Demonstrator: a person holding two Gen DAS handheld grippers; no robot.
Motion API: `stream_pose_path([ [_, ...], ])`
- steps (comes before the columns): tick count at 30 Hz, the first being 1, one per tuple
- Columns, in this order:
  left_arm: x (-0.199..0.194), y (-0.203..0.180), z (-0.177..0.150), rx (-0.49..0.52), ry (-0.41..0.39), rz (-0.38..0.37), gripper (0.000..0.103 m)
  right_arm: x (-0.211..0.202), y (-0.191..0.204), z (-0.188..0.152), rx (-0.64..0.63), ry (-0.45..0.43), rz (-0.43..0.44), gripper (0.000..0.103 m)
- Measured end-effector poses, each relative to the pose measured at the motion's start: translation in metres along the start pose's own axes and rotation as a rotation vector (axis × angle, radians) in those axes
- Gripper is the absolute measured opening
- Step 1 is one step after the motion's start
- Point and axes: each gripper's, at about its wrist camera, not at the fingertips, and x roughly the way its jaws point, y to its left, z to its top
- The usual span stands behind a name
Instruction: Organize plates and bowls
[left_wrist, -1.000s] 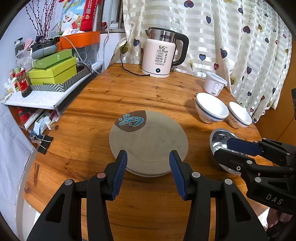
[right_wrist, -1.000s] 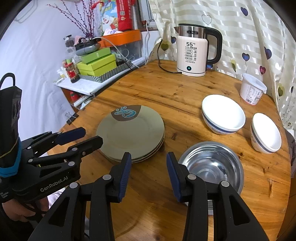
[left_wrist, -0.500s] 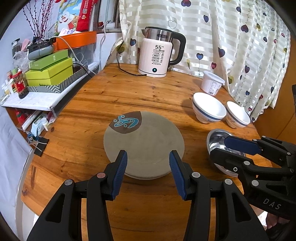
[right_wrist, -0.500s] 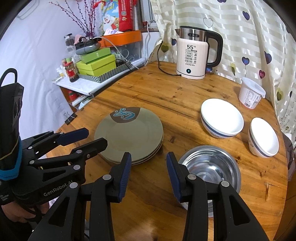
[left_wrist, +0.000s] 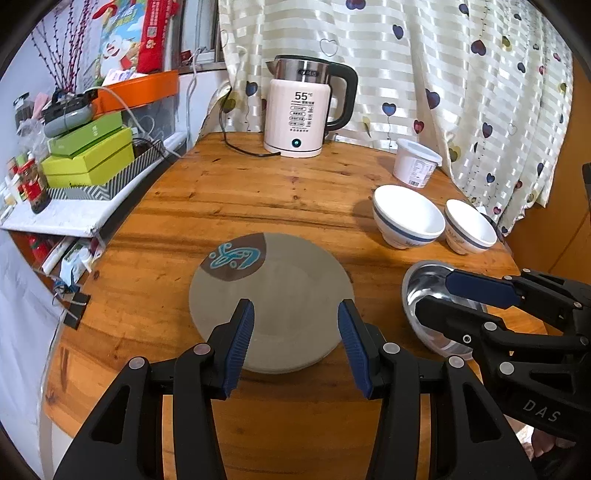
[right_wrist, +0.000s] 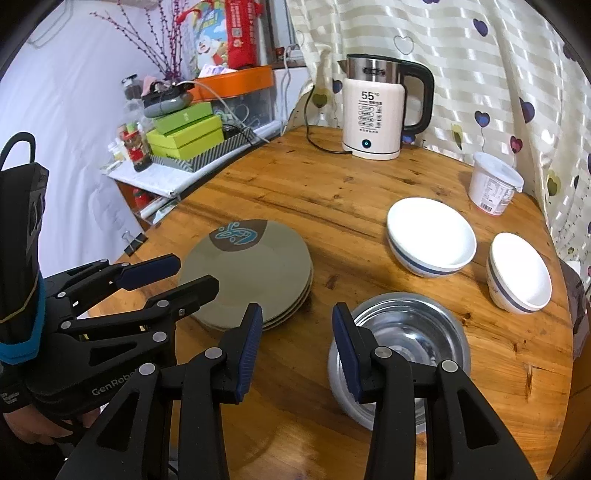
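While I hold my left tool (left_wrist: 295, 343) over the near edge of the stack of plates (left_wrist: 273, 291), its blue pads stand apart and grip nothing. My right tool (right_wrist: 297, 350) is open too, with nothing in it, above the desk (right_wrist: 295, 184) between the plates and the shiny metal bowl (right_wrist: 406, 332) (one pad hangs over the bowl's rim). Two white bowls (right_wrist: 430, 236) sit farther back on the right, near a white tub (right_wrist: 493, 188). A kettle (right_wrist: 373, 110) stands at the far edge.
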Motion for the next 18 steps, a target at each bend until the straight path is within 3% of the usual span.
stream_pose_path([
  [18, 0.012, -0.031, 0.022, 0.083, -0.02, -0.015, 0.048, -0.013, -0.034, 0.0, 0.063, -0.023, -0.057, 0.039],
])
